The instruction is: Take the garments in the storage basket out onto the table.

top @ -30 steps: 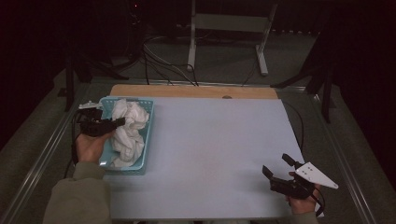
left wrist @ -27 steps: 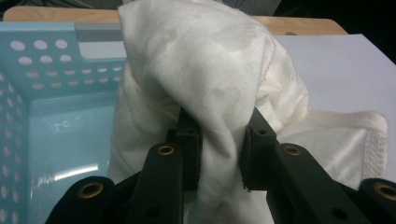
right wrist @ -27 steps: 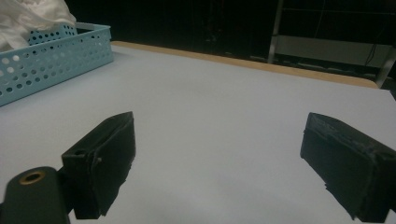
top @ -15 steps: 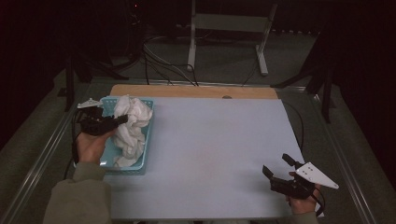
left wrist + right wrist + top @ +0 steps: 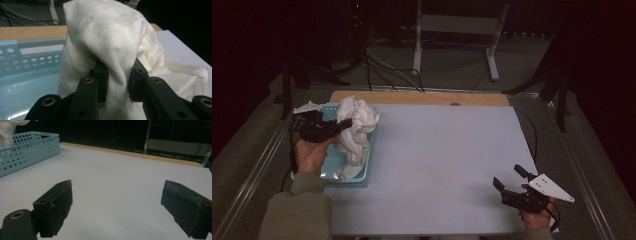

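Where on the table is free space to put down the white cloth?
The white table top is bare between the blue basket and the right gripper, back to the wooden edge. The left side is crowded: the left gripper holds the white cloth over the basket.

Table [image 5: 442, 165] middle bare, passable; basket [image 5: 362, 175] with cloth [image 5: 354, 125] blocks left edge.

Pretty dim room overall, everything past the table [image 5: 447, 165] is swallowed in black. The pale top is edged at the far side by a wooden strip [image 5: 422, 97]. Grey floor [image 5: 452, 65] can be made out behind, crossed by cables [image 5: 384, 70], with a white metal stand [image 5: 457, 30] parked there.
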### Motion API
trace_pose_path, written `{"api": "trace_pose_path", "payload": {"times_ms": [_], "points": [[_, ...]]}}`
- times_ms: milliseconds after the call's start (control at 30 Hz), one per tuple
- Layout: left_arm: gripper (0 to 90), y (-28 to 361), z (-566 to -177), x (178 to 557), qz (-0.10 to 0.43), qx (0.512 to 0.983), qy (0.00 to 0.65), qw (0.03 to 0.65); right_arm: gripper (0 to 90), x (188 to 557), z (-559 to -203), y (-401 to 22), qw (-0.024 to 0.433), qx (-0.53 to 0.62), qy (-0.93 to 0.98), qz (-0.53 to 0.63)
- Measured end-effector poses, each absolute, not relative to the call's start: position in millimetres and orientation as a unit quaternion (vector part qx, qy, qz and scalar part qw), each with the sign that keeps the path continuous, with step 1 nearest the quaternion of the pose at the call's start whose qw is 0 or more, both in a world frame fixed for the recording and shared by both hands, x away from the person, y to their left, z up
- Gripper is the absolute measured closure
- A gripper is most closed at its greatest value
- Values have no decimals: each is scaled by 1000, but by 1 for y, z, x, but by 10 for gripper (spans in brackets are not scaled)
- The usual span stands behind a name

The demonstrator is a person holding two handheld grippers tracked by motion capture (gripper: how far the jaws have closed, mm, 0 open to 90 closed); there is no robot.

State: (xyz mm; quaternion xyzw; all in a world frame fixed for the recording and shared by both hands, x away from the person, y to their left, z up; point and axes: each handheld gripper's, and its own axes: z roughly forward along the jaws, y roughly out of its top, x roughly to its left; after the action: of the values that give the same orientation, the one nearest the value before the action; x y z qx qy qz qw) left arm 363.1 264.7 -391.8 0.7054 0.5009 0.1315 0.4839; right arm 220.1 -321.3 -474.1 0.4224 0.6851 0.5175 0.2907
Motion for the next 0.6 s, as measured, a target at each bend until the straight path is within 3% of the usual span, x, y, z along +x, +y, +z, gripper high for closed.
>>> {"api": "trace_pose_path", "payload": {"times_ms": [600], "points": [[744, 253, -374, 361, 123, 703, 478, 513, 104, 220, -474, -321, 290, 423, 685, 518]]}}
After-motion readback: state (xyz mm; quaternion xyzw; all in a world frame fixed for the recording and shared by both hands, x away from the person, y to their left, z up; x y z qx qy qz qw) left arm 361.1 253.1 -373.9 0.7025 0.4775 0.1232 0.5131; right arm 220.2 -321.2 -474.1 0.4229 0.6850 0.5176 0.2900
